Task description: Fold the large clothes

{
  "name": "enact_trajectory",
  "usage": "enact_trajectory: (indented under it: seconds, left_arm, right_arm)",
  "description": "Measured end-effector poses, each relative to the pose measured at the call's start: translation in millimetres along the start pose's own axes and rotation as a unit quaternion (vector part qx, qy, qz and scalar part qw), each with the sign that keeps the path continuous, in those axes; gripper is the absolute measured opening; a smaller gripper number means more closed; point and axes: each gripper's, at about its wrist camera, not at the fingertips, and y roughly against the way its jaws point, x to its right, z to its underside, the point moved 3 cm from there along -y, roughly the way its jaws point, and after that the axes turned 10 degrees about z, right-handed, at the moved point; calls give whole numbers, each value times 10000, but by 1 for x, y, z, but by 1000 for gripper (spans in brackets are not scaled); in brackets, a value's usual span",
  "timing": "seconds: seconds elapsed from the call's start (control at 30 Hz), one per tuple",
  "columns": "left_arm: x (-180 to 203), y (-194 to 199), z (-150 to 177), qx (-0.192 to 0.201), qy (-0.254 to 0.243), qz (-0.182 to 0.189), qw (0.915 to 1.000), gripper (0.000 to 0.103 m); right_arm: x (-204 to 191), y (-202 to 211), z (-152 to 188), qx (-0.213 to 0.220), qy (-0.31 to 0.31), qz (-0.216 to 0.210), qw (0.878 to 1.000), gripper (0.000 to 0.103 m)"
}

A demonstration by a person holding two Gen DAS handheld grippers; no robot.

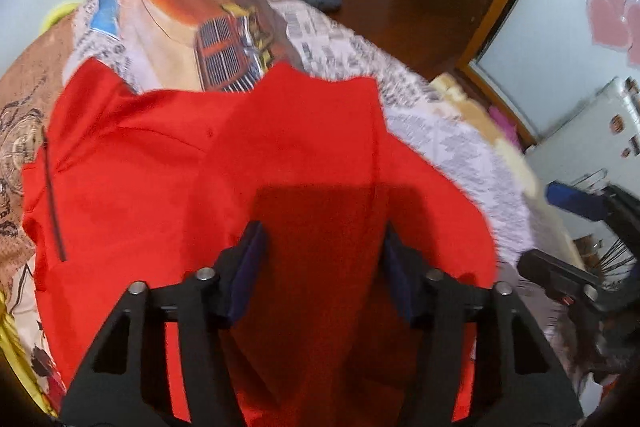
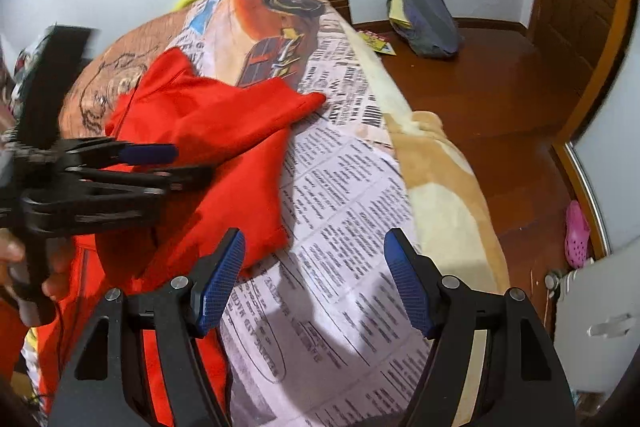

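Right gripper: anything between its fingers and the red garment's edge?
In the right wrist view, only newspaper-print bedspread shows between the open right gripper and the red garment, whose edge reaches its left finger.

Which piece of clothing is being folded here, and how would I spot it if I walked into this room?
Look at the bed, covered by a spread printed with newspaper text and an orange car. The red garment lies on it, partly folded, with a dark zip on one side. It is the only plain bright red thing on the busy print.
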Motion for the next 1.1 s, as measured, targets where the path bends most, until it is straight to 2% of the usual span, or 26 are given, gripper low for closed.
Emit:
enact_trajectory:
  seconds: [0.1, 0.13, 0.23, 0.33, 0.47, 0.53, 0.63, 0.73, 0.83, 0.93, 1.0, 1.1]
  left_arm:
    - [2, 0, 0, 167, -228, -185, 9994, 23]
    - [1, 4, -1, 221, -220, -229, 9993, 8]
    - [-8, 36, -4, 633, -48, -311, 9975, 4]
    - [-22, 92, -2, 1321, 64, -533, 9898, 4]
    - [-51, 176, 24, 2207, 285, -986, 9699, 4]
    - [-68, 201, 46, 2373, 439, -1149, 9636, 4]
    - [-94, 208, 90, 2262, 794, -1378, 9610, 5]
    - [-130, 194, 148, 1873, 1387, -1693, 9576, 5]
    - [-166, 164, 208, 1358, 2197, -1302, 9573, 5]
    - [-188, 135, 255, 875, 2878, -830, 9501, 5]
    - [-191, 128, 270, 854, 3113, -565, 9448, 5]
    - [-190, 136, 264, 981, 3083, -480, 9450, 9]
  right_arm:
    - [-7, -7, -4, -22, 122, -5, 9999, 68]
    - [-10, -9, -7, -25, 154, -12, 9999, 68]
    - [-19, -17, -12, -79, 218, -15, 9997, 68]
    - [-28, -28, -12, -188, 338, 41, 9992, 68]
    - [-36, -40, -6, -305, 451, 81, 9985, 69]
    - [-38, -39, -5, -276, 411, 16, 9988, 71]
    - [-41, -40, -4, -288, 419, 110, 9986, 71]
    - [-44, -41, -1, -261, 513, 260, 9980, 71]
    - [-47, -41, 1, -230, 543, 349, 9977, 71]
    - [-46, -40, 2, -264, 472, 395, 9978, 71]
    - [-46, -40, 1, -288, 425, 411, 9978, 71]
    - [-46, -39, 2, -311, 369, 428, 9979, 71]
